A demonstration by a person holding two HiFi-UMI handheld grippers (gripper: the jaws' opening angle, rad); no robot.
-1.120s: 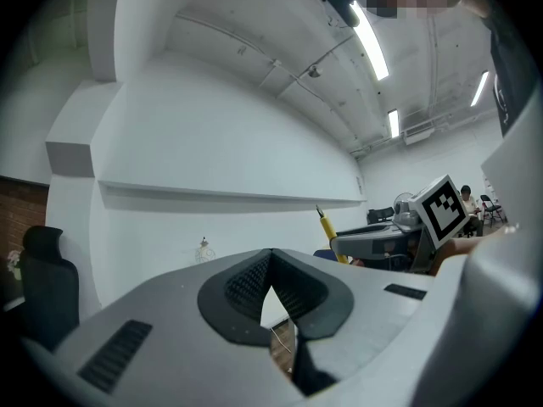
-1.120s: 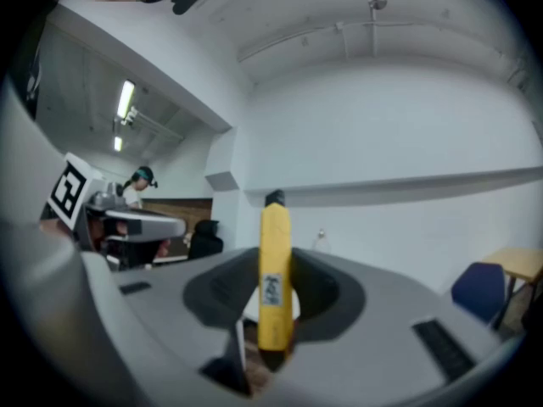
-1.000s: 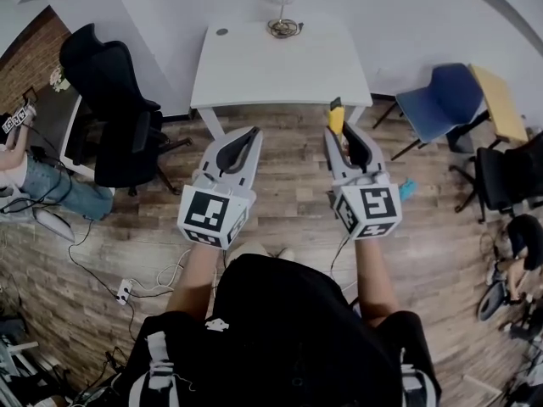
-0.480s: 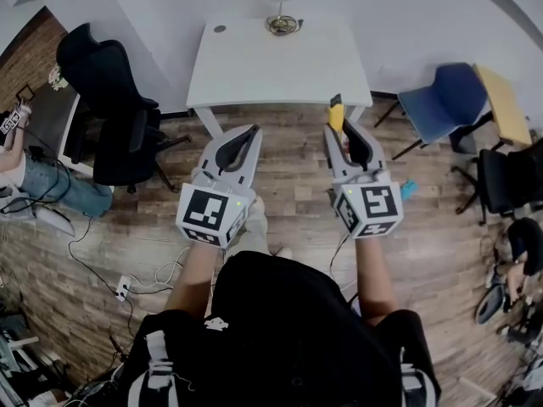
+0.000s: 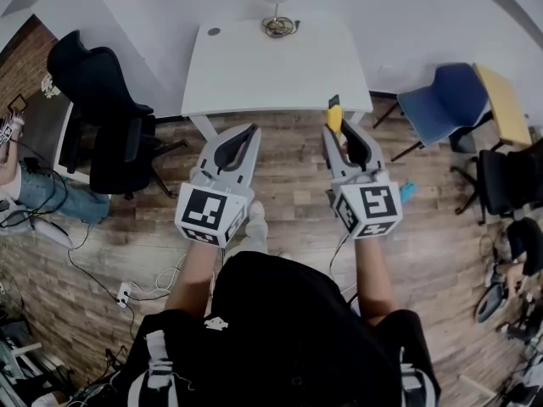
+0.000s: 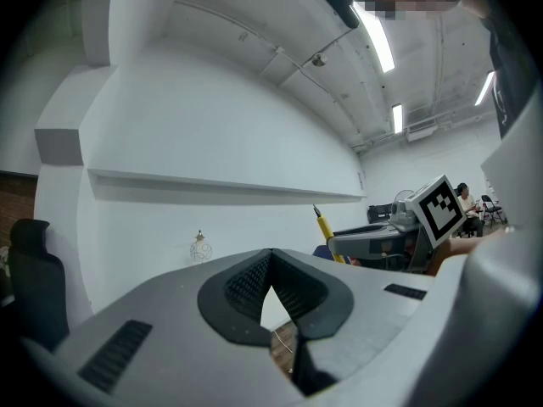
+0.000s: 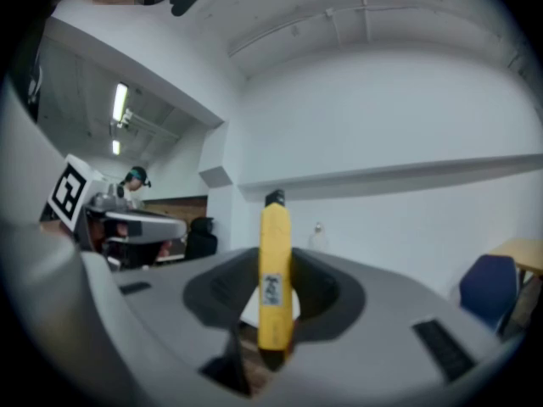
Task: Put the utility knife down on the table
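Note:
A yellow utility knife (image 5: pixel 336 116) with a black tip stands upright between the jaws of my right gripper (image 5: pixel 338 133). In the right gripper view, the knife (image 7: pixel 274 270) rises from the gap in the right gripper (image 7: pixel 273 329), whose pads are shut on its lower body. My left gripper (image 5: pixel 251 131) is level beside it, with its fingertips together and nothing in them; in its own view the left gripper (image 6: pixel 271 258) shows its tips meeting. Both point at the white table (image 5: pixel 254 75) ahead, short of its near edge. The knife (image 6: pixel 323 224) also shows in the left gripper view.
A small globe lamp (image 5: pixel 278 11) sits at the table's far edge. A black office chair (image 5: pixel 110 117) stands left, and a blue chair (image 5: pixel 441 100) and a yellow-topped desk (image 5: pixel 501 100) right. A seated person (image 5: pixel 25 185) is at far left. Cables (image 5: pixel 136 288) lie on the wood floor.
Both grippers have advanced toward the white table, which now sits a little nearer and larger in the head view. The knife stays upright in the right gripper.

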